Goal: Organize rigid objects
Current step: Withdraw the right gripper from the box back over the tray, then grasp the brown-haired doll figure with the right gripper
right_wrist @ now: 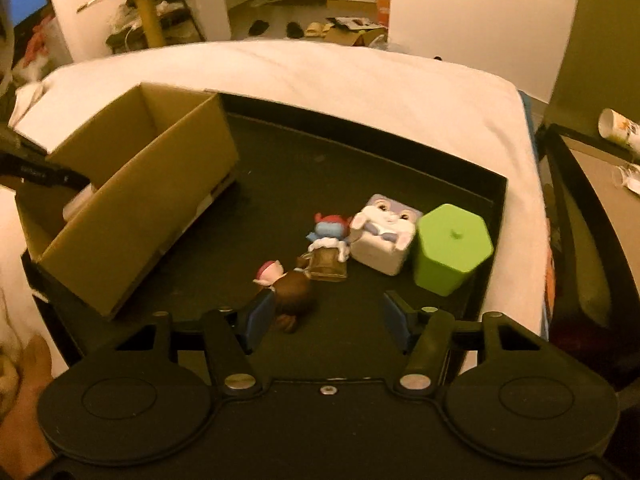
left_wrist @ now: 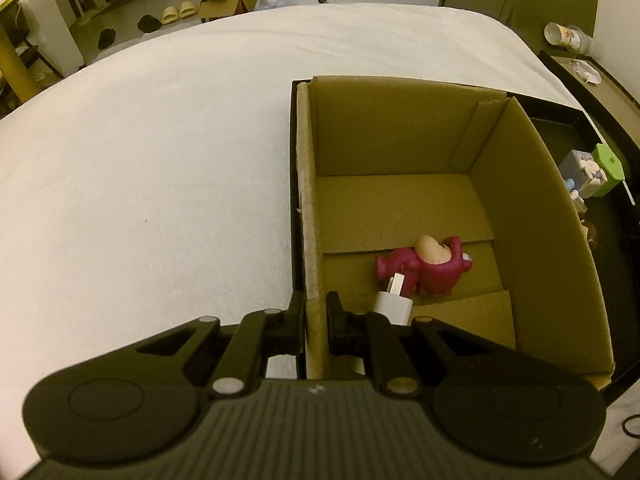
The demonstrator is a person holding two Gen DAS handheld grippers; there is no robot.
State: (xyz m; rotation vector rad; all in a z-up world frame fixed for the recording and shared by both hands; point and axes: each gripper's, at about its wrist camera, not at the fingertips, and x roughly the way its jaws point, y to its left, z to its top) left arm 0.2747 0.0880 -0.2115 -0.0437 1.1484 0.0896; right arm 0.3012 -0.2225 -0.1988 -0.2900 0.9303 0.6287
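while the left hand-held gripper (left_wrist: 315,322) pinches the near left wall of the cardboard box (left_wrist: 532,208), one finger outside and one inside with the cardboard clamped between them, the right hand-held gripper (right_wrist: 326,322) hangs released over the black tray (right_wrist: 420,160), its blue-padded fingers (right_wrist: 256,320) spread wide with nothing between them.

the cardboard box stands on the left part of the tray, which lies on a white bed (left_wrist: 140,160). inside the box, on its floor near the held wall, a magenta bear figure (left_wrist: 430,266) lies on its side, and a white charger plug (left_wrist: 394,302) lies just beside it, touching or nearly touching it, close to the inner finger.

in the right wrist view the rest of the toys sit on the tray to the right of the box, well apart from it. a brown figure with a pink-and-white cap (right_wrist: 288,286) lies nearest, just beside the left finger of the right hand-held gripper. beyond it stands a small mug-shaped figure with a blue creature on top (right_wrist: 328,250), touching or almost touching a white cube with a rabbit face (right_wrist: 384,236). a green hexagonal container (right_wrist: 452,248) stands just right of the cube, near the tray's right rim. a bare hand (right_wrist: 24,384) shows at the lower left edge of that view.
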